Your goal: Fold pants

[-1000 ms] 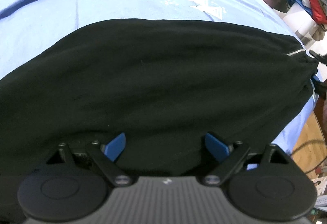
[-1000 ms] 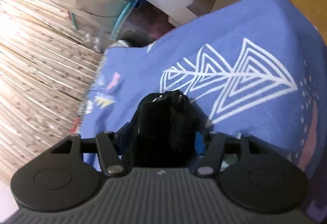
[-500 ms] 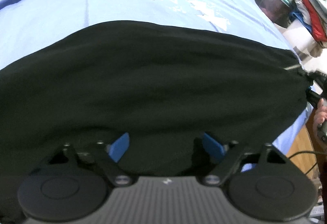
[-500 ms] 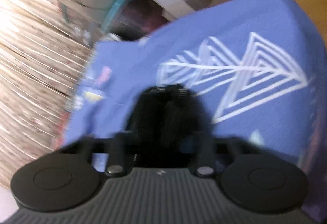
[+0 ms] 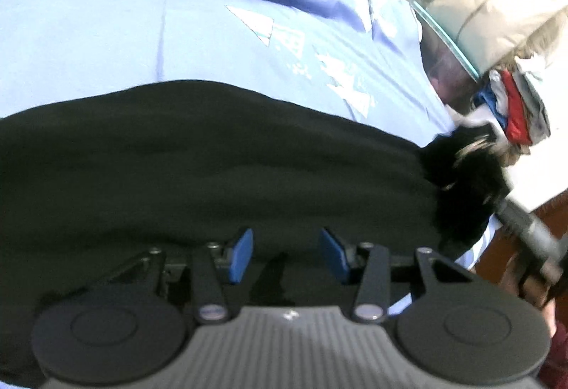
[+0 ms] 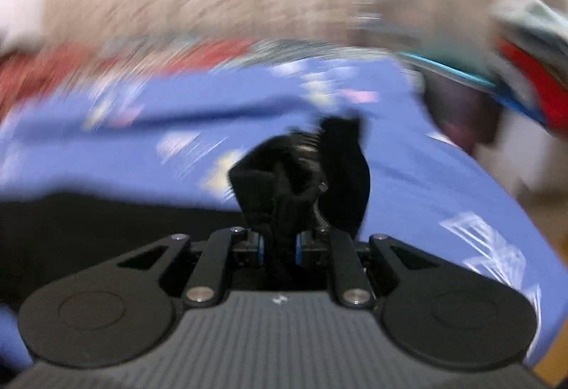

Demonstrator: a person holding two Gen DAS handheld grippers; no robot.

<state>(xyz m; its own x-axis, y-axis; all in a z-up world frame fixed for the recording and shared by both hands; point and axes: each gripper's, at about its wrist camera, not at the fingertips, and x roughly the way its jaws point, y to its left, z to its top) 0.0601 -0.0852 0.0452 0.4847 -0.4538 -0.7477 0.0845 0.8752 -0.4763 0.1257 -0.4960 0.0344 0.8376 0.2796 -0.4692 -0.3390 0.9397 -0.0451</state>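
Your right gripper (image 6: 278,247) is clenched on a bunched end of the black pants (image 5: 213,168), which lie across the frame's middle on the blue sheet (image 5: 106,44). Your left gripper (image 5: 285,255) is closing over the near edge without pinching it yet; take both layers before lifting together.

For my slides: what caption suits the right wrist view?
Right hand-held gripper clamps a bunched end of the black pants above the blue bedsheet.
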